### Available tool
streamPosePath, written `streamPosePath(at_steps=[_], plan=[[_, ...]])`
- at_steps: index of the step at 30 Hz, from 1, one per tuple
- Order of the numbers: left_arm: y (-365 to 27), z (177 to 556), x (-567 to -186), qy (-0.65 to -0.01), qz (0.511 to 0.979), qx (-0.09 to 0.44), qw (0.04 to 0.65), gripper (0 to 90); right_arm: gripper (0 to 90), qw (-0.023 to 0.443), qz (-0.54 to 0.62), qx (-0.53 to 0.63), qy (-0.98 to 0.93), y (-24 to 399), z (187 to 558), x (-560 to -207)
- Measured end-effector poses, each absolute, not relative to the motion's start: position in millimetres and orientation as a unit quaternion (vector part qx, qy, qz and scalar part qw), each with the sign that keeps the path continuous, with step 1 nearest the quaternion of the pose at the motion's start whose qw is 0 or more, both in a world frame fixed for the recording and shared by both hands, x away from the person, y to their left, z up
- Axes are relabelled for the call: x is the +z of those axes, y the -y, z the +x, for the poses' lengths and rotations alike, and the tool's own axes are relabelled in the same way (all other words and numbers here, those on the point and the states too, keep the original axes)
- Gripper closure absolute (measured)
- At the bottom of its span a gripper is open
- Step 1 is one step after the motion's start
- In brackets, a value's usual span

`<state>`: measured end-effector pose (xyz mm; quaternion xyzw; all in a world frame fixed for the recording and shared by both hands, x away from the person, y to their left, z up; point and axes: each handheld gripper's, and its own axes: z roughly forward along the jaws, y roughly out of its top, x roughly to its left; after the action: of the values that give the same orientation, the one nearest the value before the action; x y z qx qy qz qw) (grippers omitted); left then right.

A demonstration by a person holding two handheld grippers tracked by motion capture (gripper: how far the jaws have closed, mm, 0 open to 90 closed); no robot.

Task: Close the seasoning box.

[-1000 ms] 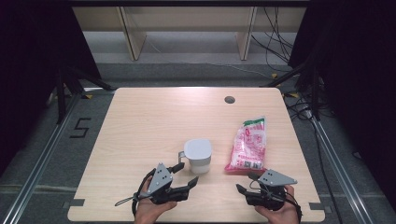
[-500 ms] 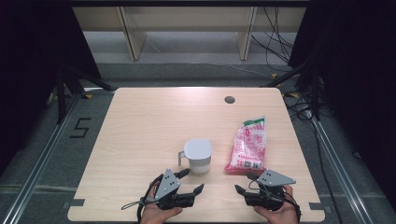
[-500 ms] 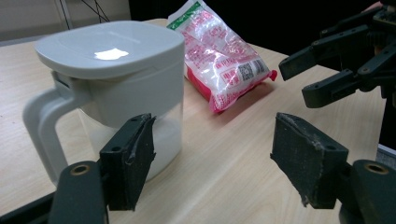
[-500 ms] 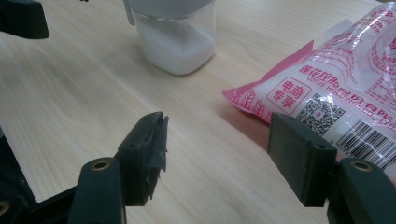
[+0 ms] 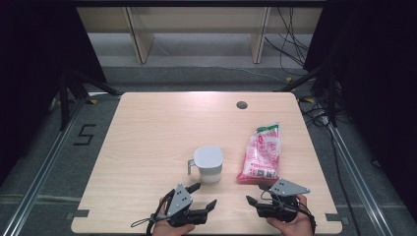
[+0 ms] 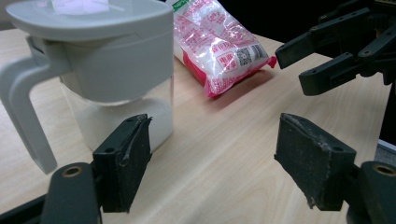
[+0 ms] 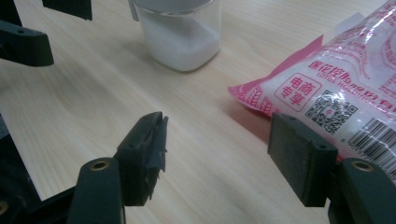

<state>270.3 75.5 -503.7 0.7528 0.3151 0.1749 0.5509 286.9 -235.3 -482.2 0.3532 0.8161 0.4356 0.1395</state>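
Lidded jug (image 5: 208,164) mid-frame, top cropped in right gripper view; bag (image 5: 259,154) beside it. Left gripper (image 5: 201,198) just been opening, empty; right gripper (image 5: 256,197) open, empty.

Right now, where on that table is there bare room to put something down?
The whole far half of the table is bare, up to the small hole, and so is the left side beside the jug. It is crowded near the front: jug, pink bag, left gripper and right gripper sit close together, with narrow gaps between.
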Motion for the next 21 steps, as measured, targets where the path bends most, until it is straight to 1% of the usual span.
streamPosePath(at_steps=[1, 3, 5, 6, 8, 9, 10, 11, 14, 15, 16, 17, 19, 21], plan=[[-74.1, 269.2, -505.2, -0.317, 0.749, 0.171, 0.557, 25.6, 37.0, 0.157, 0.350, 0.432, -0.816, 235.1, 286.7, -482.5], [-73.9, 267.5, -506.4, -0.312, 0.755, 0.170, 0.551, 25.6, 37.0, 0.146, 0.349, 0.432, -0.819, 233.9, 285.8, -482.5], [-71.3, 265.7, -507.2, -0.315, 0.751, 0.168, 0.556, 25.3, 37.0, 0.149, 0.348, 0.429, -0.820, 234.2, 284.7, -482.1], [-72.1, 266.5, -506.9, -0.299, 0.757, 0.172, 0.555, 25.3, 37.1, 0.147, 0.341, 0.434, -0.821, 234.2, 285.4, -483.0], [-69.9, 264.7, -508.9, -0.301, 0.754, 0.170, 0.558, 25.2, 36.9, 0.144, 0.353, 0.431, -0.818, 234.7, 284.3, -483.5], [-68.5, 262.9, -510.6, -0.308, 0.752, 0.163, 0.559, 25.0, 36.8, 0.135, 0.351, 0.437, -0.817, 234.3, 285.6, -484.8], [-69.3, 262.6, -511.1, -0.305, 0.760, 0.166, 0.549, 25.0, 36.8, 0.132, 0.362, 0.428, -0.817, 234.4, 282.7, -484.2], [-66.9, 262.3, -514.1, -0.307, 0.755, 0.160, 0.558, 25.0, 36.7, 0.135, 0.352, 0.430, -0.820, 235.1, 284.2, -484.9], [-68.7, 261.1, -517.2, -0.300, 0.772, 0.163, 0.536, 24.8, 36.4, 0.128, 0.349, 0.434, -0.821, 234.8, 282.5, -485.8], [-67.2, 260.3, -518.2, -0.303, 0.766, 0.160, 0.543, 24.8, 36.3, 0.121, 0.359, 0.427, -0.821, 233.7, 279.8, -485.7], [-68.0, 260.1, -517.7, -0.300, 0.772, 0.162, 0.537, 24.8, 36.2, 0.128, 0.357, 0.426, -0.822, 234.9, 278.7, -485.6], [-66.8, 259.2, -517.9, -0.304, 0.765, 0.157, 0.546, 24.7, 36.0, 0.131, 0.350, 0.426, -0.824, 236.1, 278.1, -485.9], [-67.3, 258.6, -517.5, -0.308, 0.762, 0.159, 0.547, 24.6, 35.4, 0.122, 0.351, 0.421, -0.827, 236.7, 275.6, -486.7], [-69.2, 257.2, -515.9, -0.309, 0.769, 0.168, 0.533, 24.2, 34.7, 0.117, 0.353, 0.416, -0.830, 237.4, 272.0, -488.3]])
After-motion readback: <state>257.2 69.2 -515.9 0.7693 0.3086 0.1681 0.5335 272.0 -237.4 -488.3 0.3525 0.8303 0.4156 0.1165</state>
